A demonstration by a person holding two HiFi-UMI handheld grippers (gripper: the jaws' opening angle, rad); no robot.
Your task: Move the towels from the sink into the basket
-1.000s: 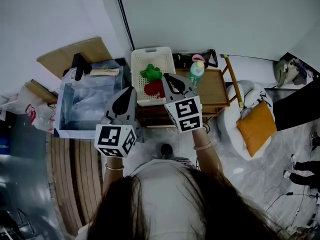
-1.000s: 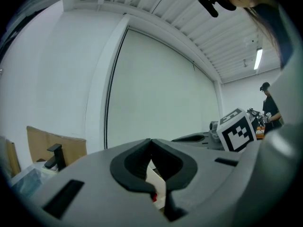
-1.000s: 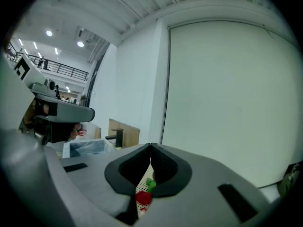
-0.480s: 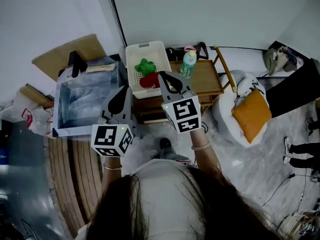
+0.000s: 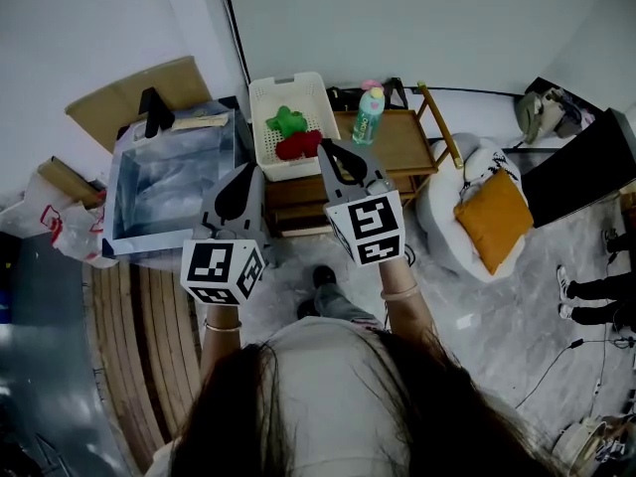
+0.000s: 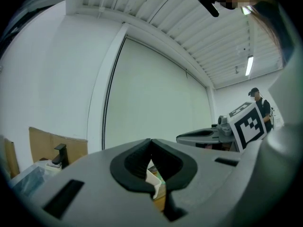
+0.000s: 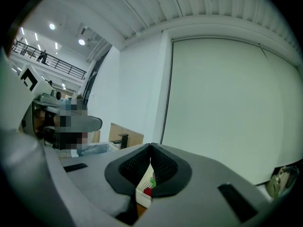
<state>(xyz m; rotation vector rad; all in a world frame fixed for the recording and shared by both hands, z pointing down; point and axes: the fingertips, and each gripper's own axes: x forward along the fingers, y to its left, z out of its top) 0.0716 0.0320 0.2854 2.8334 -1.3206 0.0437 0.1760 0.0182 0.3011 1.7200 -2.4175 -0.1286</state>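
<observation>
- Indoors: plain white wall (image 5: 397,18) with one dark vertical strip, grey marbled floor (image 5: 497,316) to the right, wooden planks (image 5: 149,346) to the left.
- One low wooden worktop (image 5: 402,152) against the wall.
- One white perforated basket (image 5: 290,80) on the worktop's left end, with one pastel bottle (image 5: 369,115) upright just beside it.
- One clear-walled sink (image 5: 164,182) just left of the worktop, with one black faucet (image 5: 151,112) at its far edge and a sheet of cardboard (image 5: 129,92) behind.
- Two towels, both inside the basket: one green towel (image 5: 287,120) toward the far side, one red towel (image 5: 298,146) touching it on the near side.
- One orange cushion (image 5: 494,219) on a white seat (image 5: 482,164), right of the worktop.
- Legs of a bystander (image 5: 596,288) at the right edge.
- Two grippers held out level in front of the chest, side by side and apart, both aimed toward the wall, bare forearms behind them.
- Left gripper (image 5: 250,171): on the sink's side, jaws pressed together with nothing pinched, one marker cube (image 5: 221,271) at its rear.
- Right gripper (image 5: 326,149): tips at the basket's near edge as seen from the head view, jaws pressed together with nothing pinched, one marker cube (image 5: 370,229) at its rear.
</observation>
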